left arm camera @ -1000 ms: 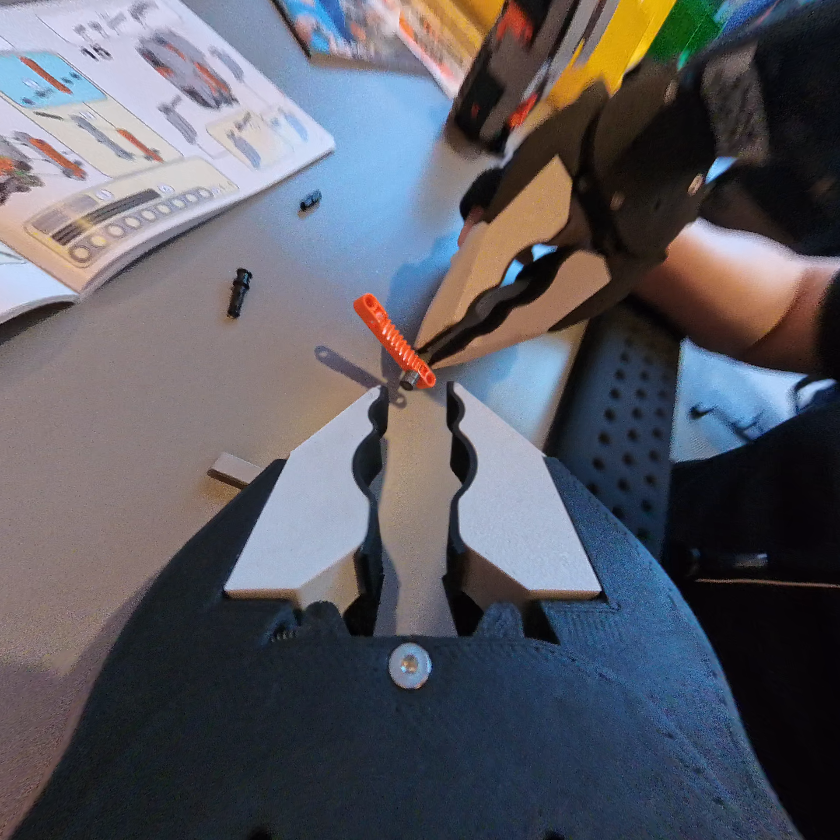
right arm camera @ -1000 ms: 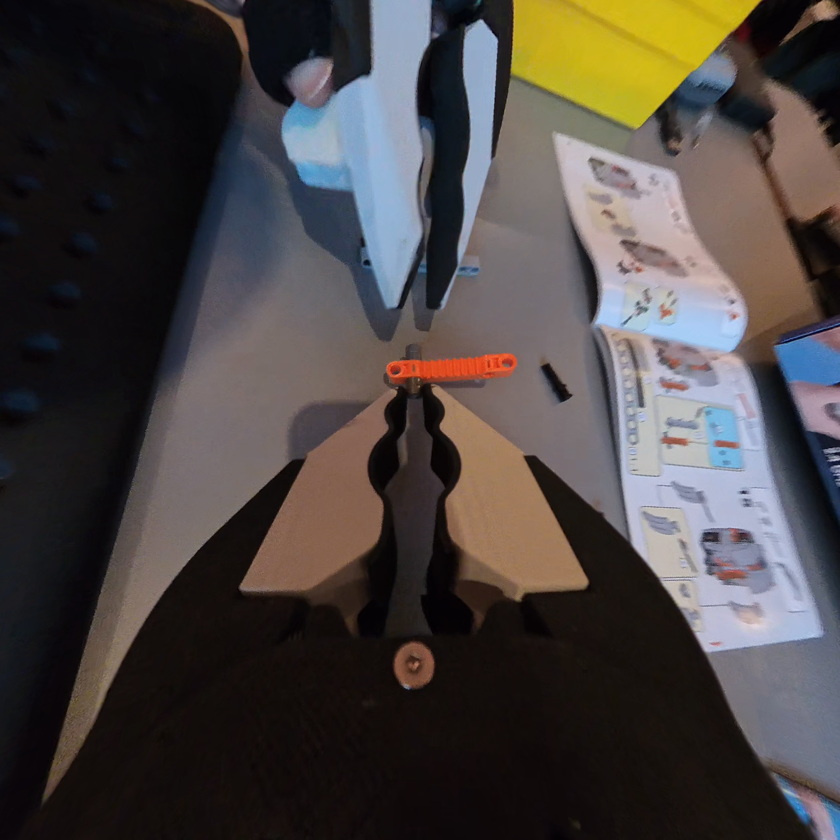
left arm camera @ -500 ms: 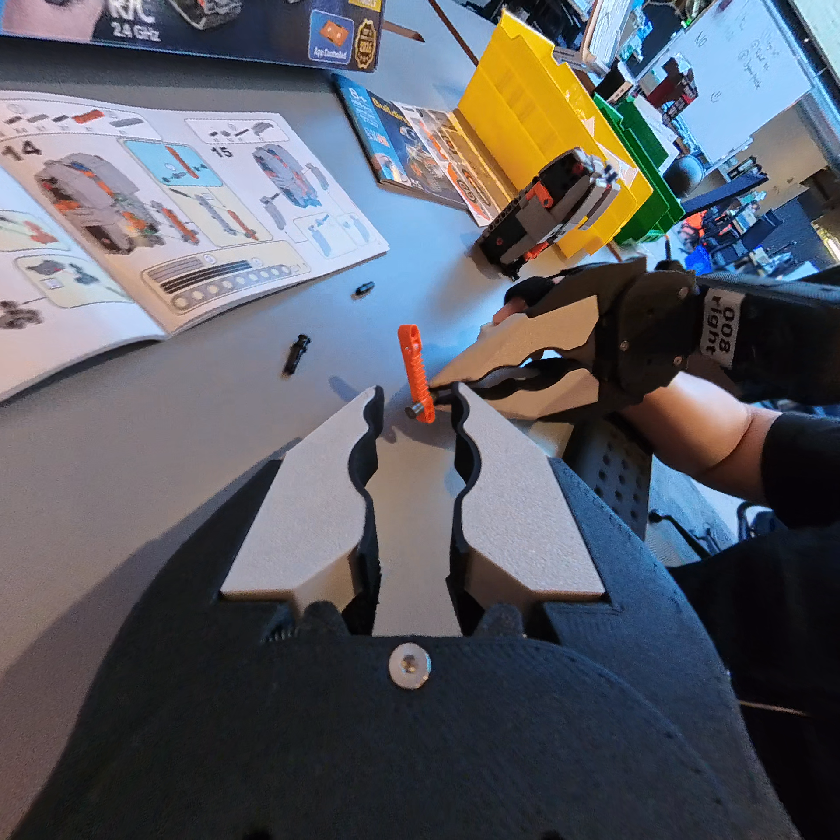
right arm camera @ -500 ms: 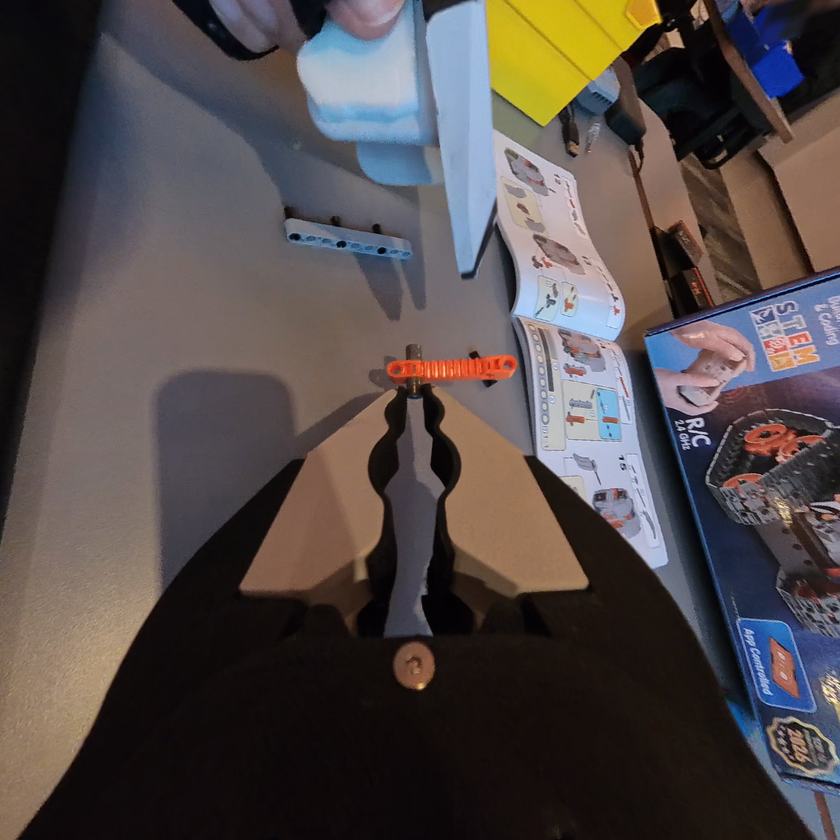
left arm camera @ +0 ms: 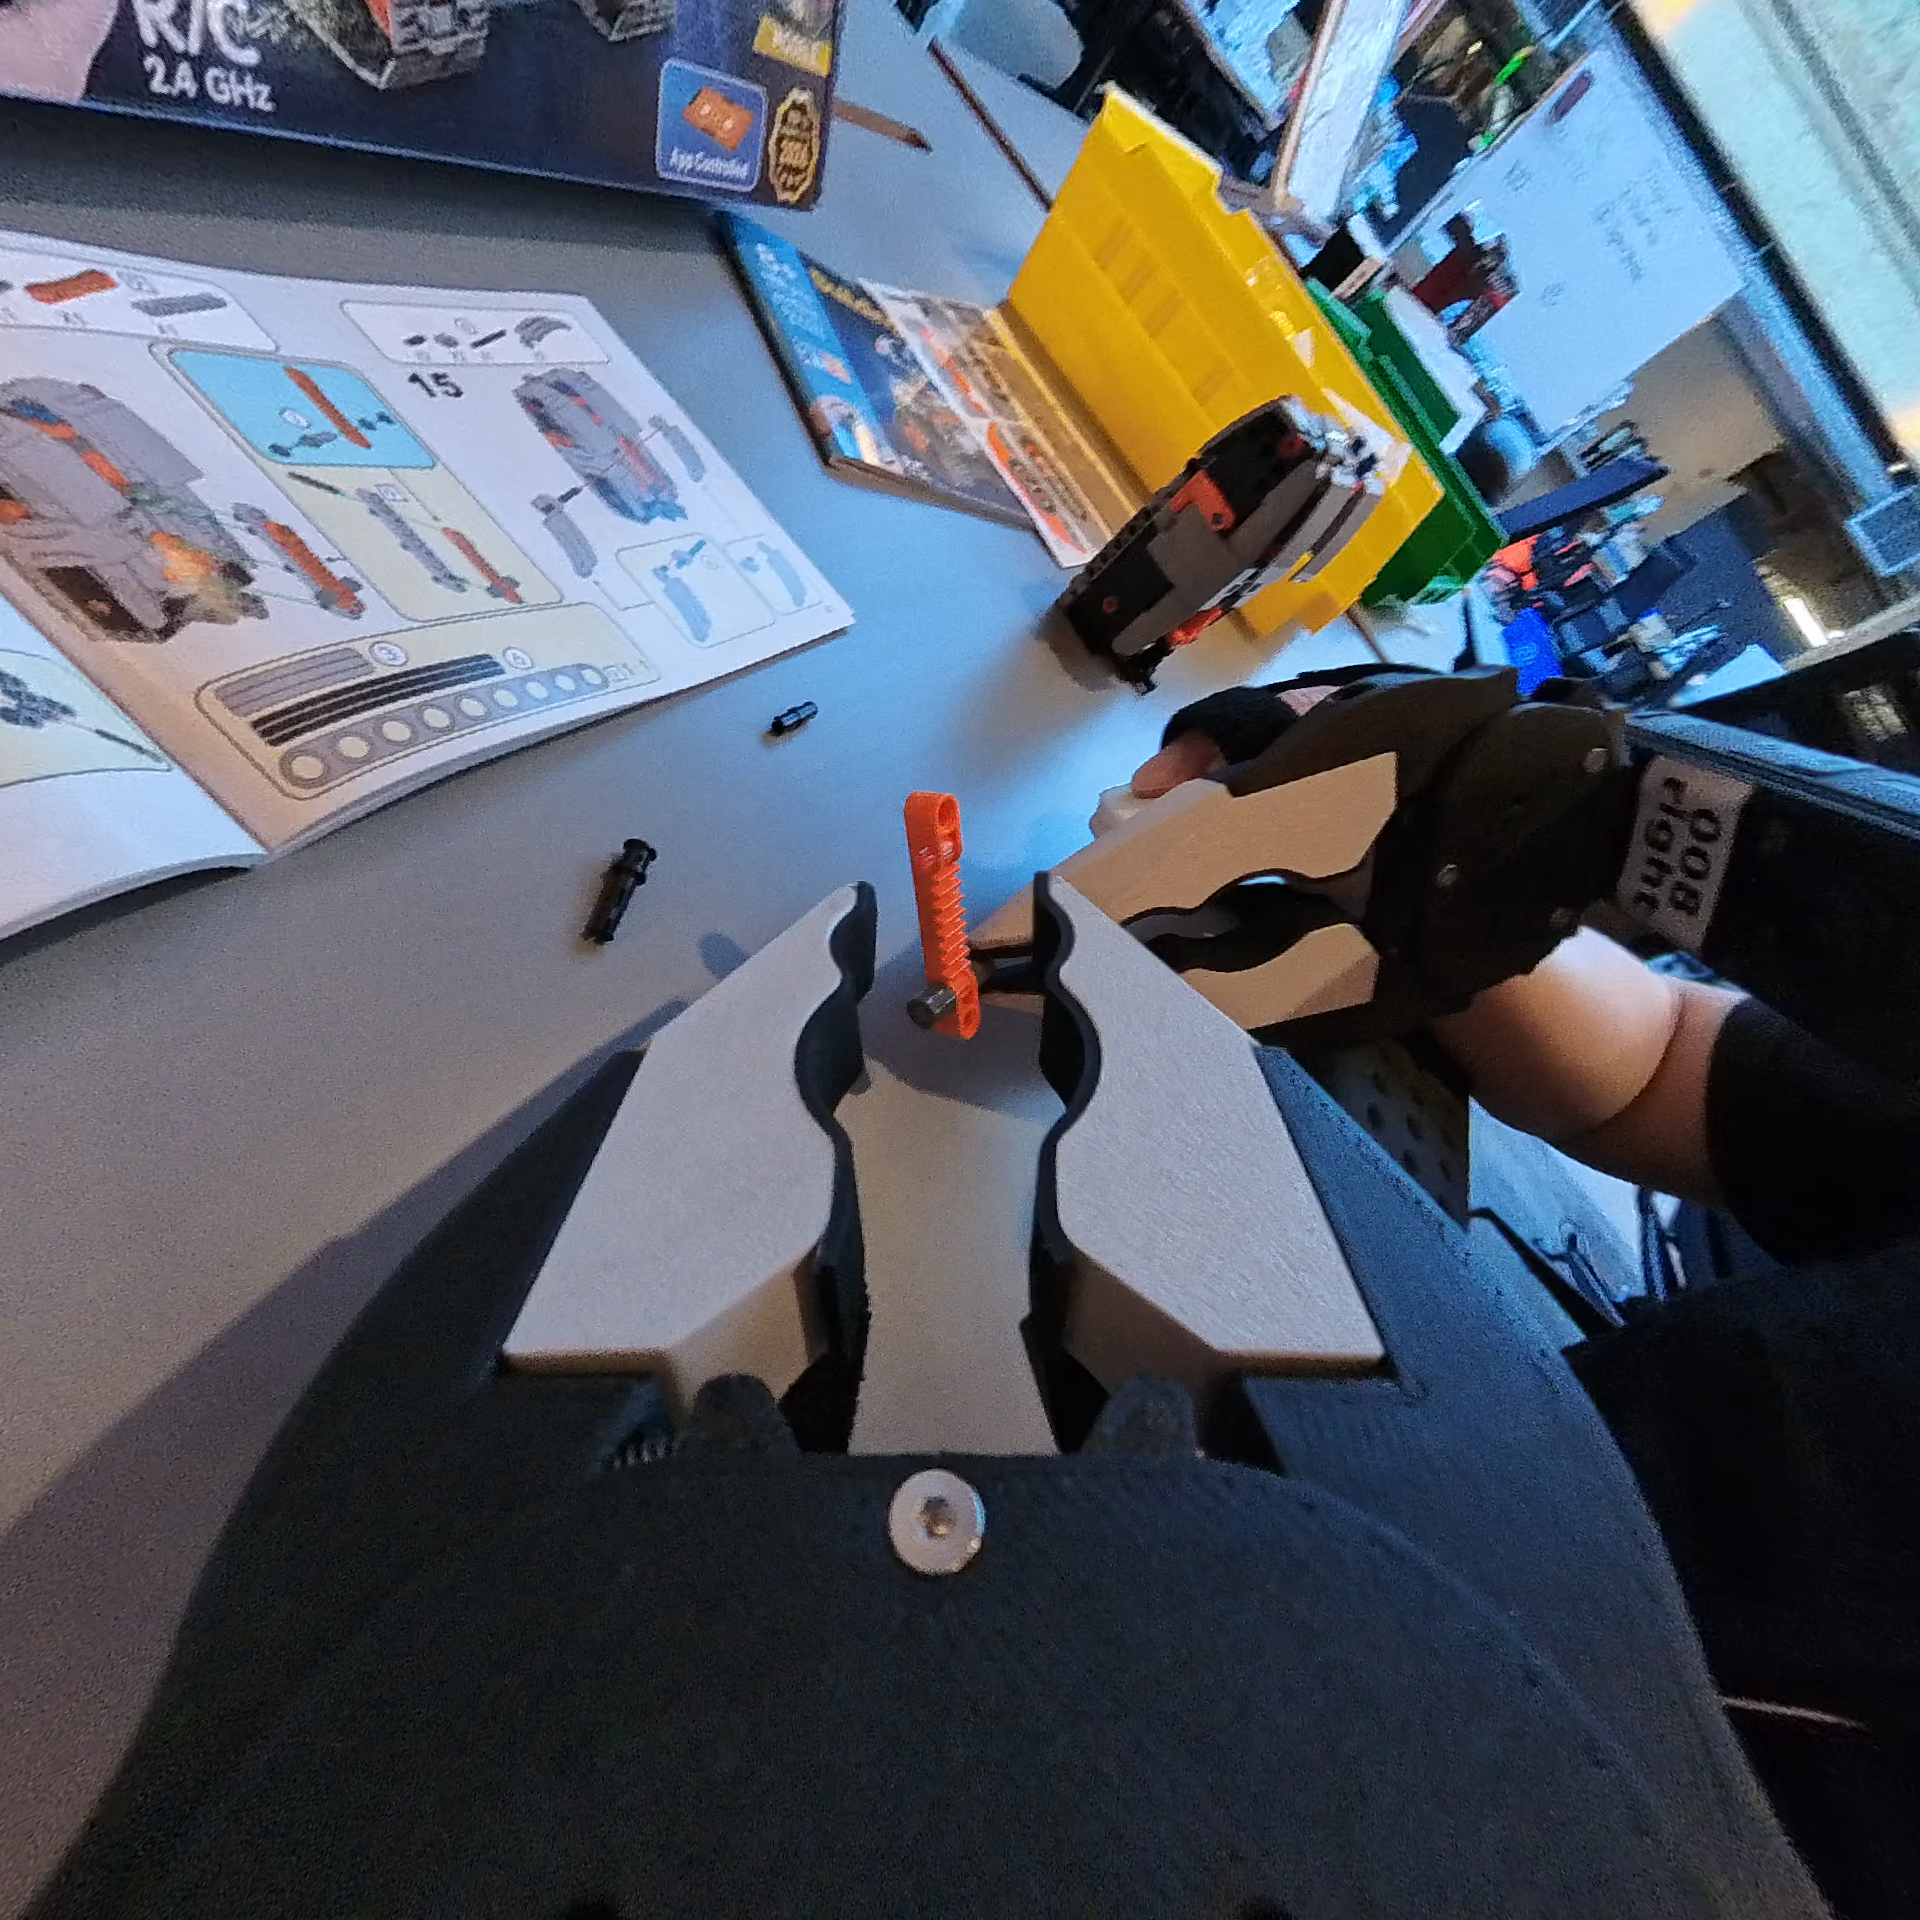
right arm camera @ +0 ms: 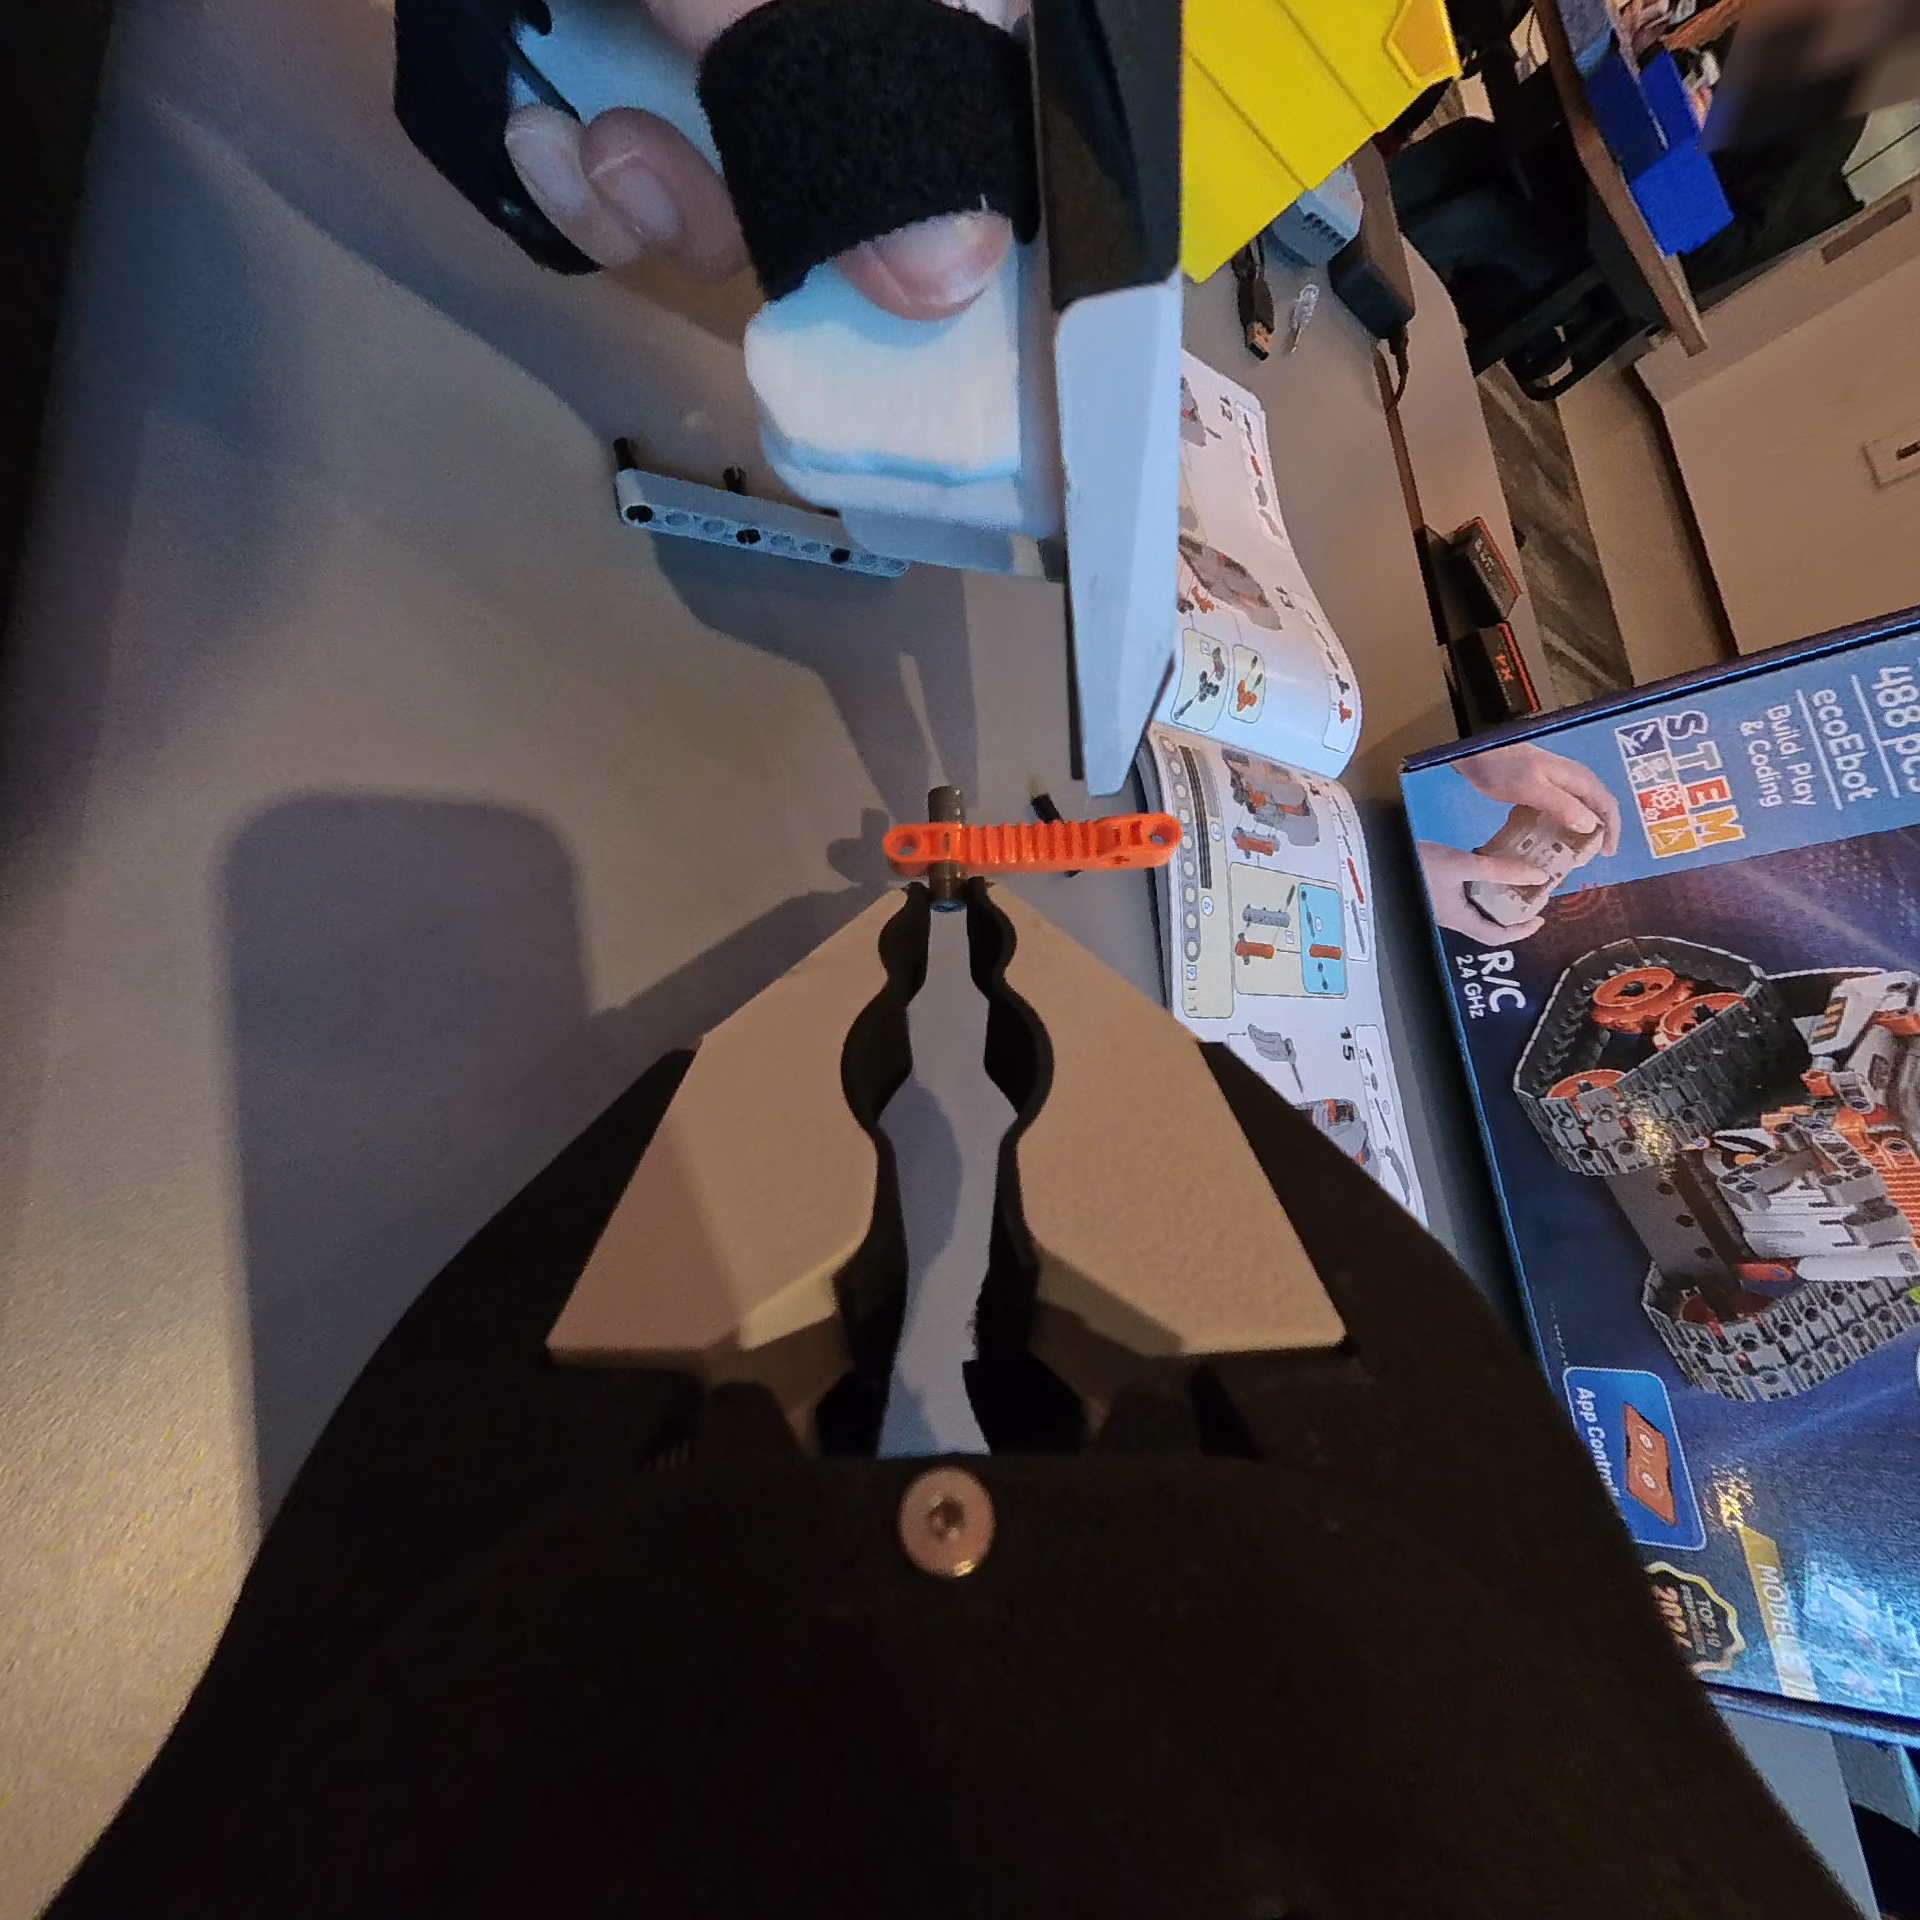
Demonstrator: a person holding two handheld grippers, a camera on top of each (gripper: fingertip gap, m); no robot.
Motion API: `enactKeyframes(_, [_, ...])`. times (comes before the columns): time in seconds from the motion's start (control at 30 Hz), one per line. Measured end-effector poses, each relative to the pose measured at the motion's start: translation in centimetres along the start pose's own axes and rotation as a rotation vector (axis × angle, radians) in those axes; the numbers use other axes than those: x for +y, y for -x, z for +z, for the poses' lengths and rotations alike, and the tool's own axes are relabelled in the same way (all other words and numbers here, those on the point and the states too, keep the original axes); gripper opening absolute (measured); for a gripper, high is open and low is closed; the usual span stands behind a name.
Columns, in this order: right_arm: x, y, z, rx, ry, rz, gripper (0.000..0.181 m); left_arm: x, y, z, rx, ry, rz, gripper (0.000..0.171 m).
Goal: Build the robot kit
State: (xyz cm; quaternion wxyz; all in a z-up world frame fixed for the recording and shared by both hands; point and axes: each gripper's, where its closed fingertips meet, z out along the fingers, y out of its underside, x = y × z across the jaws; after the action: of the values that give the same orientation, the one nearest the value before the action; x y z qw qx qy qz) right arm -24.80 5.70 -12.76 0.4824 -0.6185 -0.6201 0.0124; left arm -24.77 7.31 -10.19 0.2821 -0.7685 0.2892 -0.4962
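My right gripper (right arm camera: 940, 904) is shut on a short grey pin (right arm camera: 945, 821) that passes through one end of an orange toothed bar (right arm camera: 1039, 840), held above the grey table. In the left wrist view the right gripper (left arm camera: 1003, 961) comes in from the right, with the orange bar (left arm camera: 940, 914) standing upright. My left gripper (left arm camera: 956, 904) is open and empty, its fingertips on either side of the orange bar without touching it. One pale finger of the left gripper (right arm camera: 1112, 582) shows above the bar in the right wrist view.
A grey beam with black pins (right arm camera: 748, 530) lies on the table (right arm camera: 364, 644). Two loose black pins (left arm camera: 620, 888) (left arm camera: 793, 717), an open instruction booklet (left arm camera: 312, 540), a blue box (right arm camera: 1683, 1091), a part-built model (left arm camera: 1236, 540) and a yellow bin (left arm camera: 1174, 312) lie beyond. The tips of both grippers are at nearly the same place. Left tips and right tips are each some 25 centimeters from the part-built model (left arm camera: 1236, 540).
My left gripper has closed in on the orange bar, which now stands between its open fingertips instead of ahead of them. The right gripper keeps its hold on the pin.
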Motion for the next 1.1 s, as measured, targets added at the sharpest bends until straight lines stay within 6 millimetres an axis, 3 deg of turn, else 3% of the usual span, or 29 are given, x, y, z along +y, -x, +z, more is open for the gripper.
enactKeyframes(0.03, [-0.1, -0.1, -0.1, 0.004, -0.009, 0.001, 0.004, -0.1, -0.3, -0.2, 0.031, -0.014, -0.004, 0.028])
enactKeyframes(0.27, [-3.0, -0.6, -1.9, 0.042, -0.18, -0.021, 0.005, -0.2, -2.6, -1.2, 0.257, -0.02, -0.017, 0.032])
enactKeyframes(0.37, [-4.2, -0.8, -2.8, 0.066, -0.257, -0.051, 0.005, -0.3, -4.1, -1.5, 0.365, -0.029, -0.031, 0.024])
enactKeyframes(0.43, [-4.5, -0.4, -3.0, 0.048, -0.289, -0.059, 0.005, -0.5, -4.9, -1.7, 0.434, -0.041, -0.045, 0.009])
enactKeyframes(0.5, [-4.5, -0.4, -3.0, 0.032, -0.303, -0.023, 0.005, -0.5, -4.7, -1.6, 0.425, -0.037, -0.055, 0.005])
enactKeyframes(0.57, [-3.8, -0.4, -2.3, -0.021, -0.275, 0.077, 0.009, -0.6, -3.2, -1.0, 0.316, -0.04, -0.069, 0.005])
enactKeyframes(0.67, [-3.0, -1.2, -1.6, -0.083, -0.245, 0.337, 0.032, -1.1, -0.9, -0.6, 0.12, -0.096, -0.1, 0.004])
enactKeyframes(0.77, [-2.9, -2.8, -1.1, -0.072, -0.253, 0.678, 0.03, -1.9, -0.1, -0.8, -0.004, -0.167, -0.086, 0.004])
enactKeyframes(0.9, [-3.6, -3.3, -0.5, -0.189, -0.356, 1.071, 0.026, -2.5, -0.1, -0.7, -0.113, -0.214, -0.024, 0.004])
enactKeyframes(1.0, [-3.1, -3.8, -0.3, -0.193, -0.384, 1.209, 0.02, -2.7, -0.4, -0.3, -0.118, -0.245, -0.031, 0.004])
enactKeyframes(1.1, [-2.4, -4.1, 0.0, -0.146, -0.346, 1.193, 0.017, -2.7, -0.6, 0.1, -0.101, -0.26, -0.057, 0.004])
